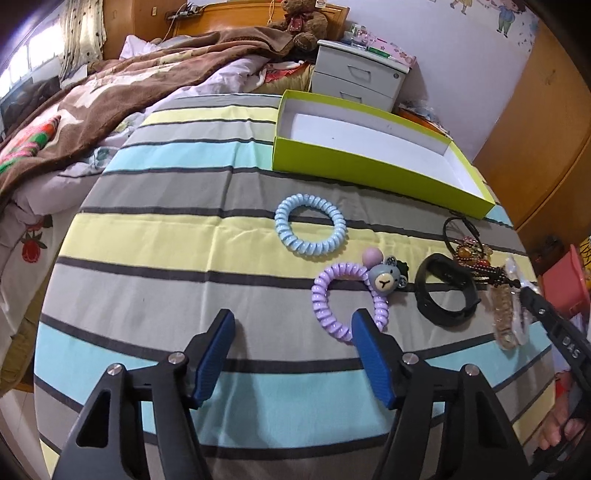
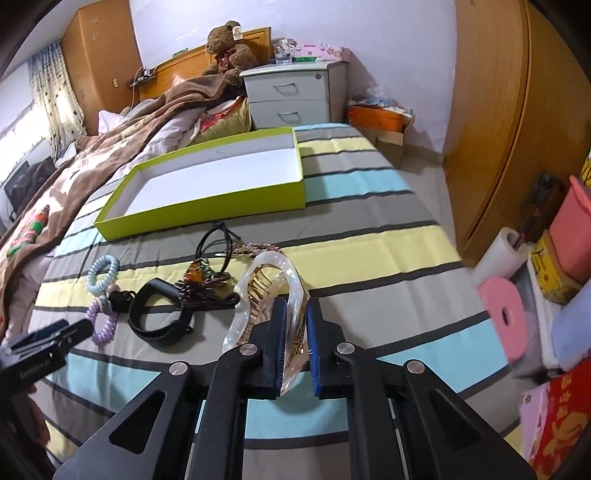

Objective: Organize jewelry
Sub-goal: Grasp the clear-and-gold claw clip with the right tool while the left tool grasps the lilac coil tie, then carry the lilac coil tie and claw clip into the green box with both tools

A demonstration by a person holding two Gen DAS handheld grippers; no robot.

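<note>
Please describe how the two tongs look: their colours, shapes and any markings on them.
Both tongs, left and right, look alike: black angular frames with triangular cut-outs, silver round pivot bolts, and two flat fingers faced with ribbed blue pads. White lettering is printed on the black body of each, too small and distorted to read. No cables or sleeves are visible.

Walls: pale lilac wall (image 2: 388, 29), cartoon stickers near the top.
Bed: striped sheet (image 1: 184, 236), brown blanket (image 1: 122, 92), wooden headboard (image 2: 173, 70), teddy bear (image 2: 229, 48).
Nightstand: grey nightstand (image 2: 295, 92), two drawers.
Wardrobe: wooden wardrobe (image 2: 517, 129), right side.
Window: daylight through dotted curtain (image 2: 59, 96).
</note>
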